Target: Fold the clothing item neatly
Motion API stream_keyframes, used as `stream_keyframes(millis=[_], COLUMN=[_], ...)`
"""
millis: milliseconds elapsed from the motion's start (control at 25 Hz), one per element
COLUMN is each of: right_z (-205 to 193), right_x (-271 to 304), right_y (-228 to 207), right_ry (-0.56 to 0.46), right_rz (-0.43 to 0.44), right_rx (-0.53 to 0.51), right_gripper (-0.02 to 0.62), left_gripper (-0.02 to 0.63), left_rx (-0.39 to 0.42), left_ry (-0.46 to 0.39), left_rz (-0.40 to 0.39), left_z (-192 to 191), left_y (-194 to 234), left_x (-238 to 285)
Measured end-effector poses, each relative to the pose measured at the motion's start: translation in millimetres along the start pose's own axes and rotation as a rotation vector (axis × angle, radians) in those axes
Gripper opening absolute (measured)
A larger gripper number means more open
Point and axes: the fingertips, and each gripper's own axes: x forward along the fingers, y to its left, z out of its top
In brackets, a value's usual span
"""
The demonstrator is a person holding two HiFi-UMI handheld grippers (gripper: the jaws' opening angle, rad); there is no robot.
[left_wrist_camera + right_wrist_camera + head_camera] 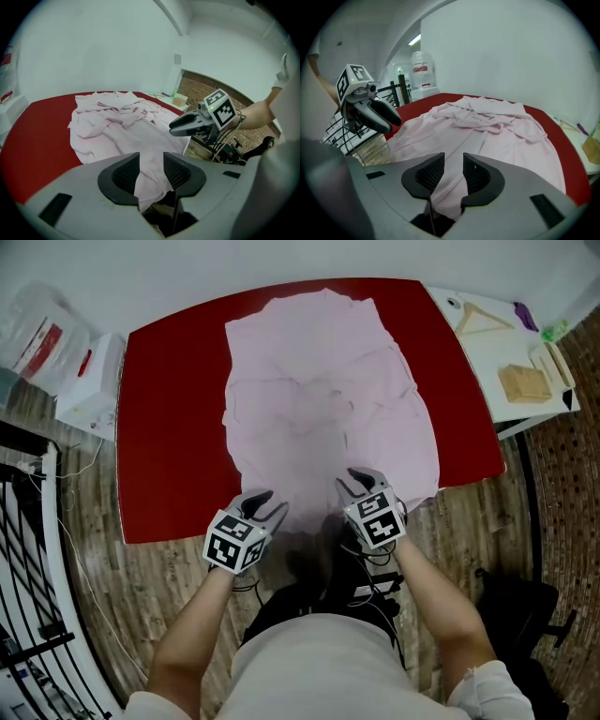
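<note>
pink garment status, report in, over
Left hand-held gripper shut on pink garment hem. Right hand-held gripper same. Garment rumpled on red table, unfolded. Nothing on it.

Red table (169,409) on a wood-plank floor (159,577), set before a plain white wall (93,47). Just beside it at the right, a white side table (487,362) bearing a wooden hanger (492,315), a stack of wooden pieces (525,382), something purple (523,315) and something green (555,331) at its far edge, with brick-patterned flooring (562,474) and a black bag-like shape (525,615) nearer the viewer. At the left, a white box (89,390), a clear plastic bag with red print (37,329) and a black-and-white metal rack (28,549).
</note>
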Motion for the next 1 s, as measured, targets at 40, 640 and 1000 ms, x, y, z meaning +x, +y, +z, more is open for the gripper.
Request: stream_keyframes(millis=[40, 640, 1000], right_z=[-4.1, 5.1, 5.7], right_x=[2.6, 46.1, 70.6], right_y=[8.1, 22.9, 45.9], right_ry=[0.009, 0.159, 0.184], right_rz=[0.016, 0.109, 0.35], right_rx=[0.017, -0.304, -0.54], right_gripper=[0.123, 0.124, 0.039], left_gripper=[0.14, 0.147, 0.146], left_rx=[-0.003, -0.053, -0.197], left_ry=[0.003, 0.065, 0.032], left_rz=[-0.001, 0.261, 0.514], left_z=[-5.6, -75.9, -81.1], left_y=[-5.4, -69.9, -55.2], left_x=[2.1, 68.9, 89.5])
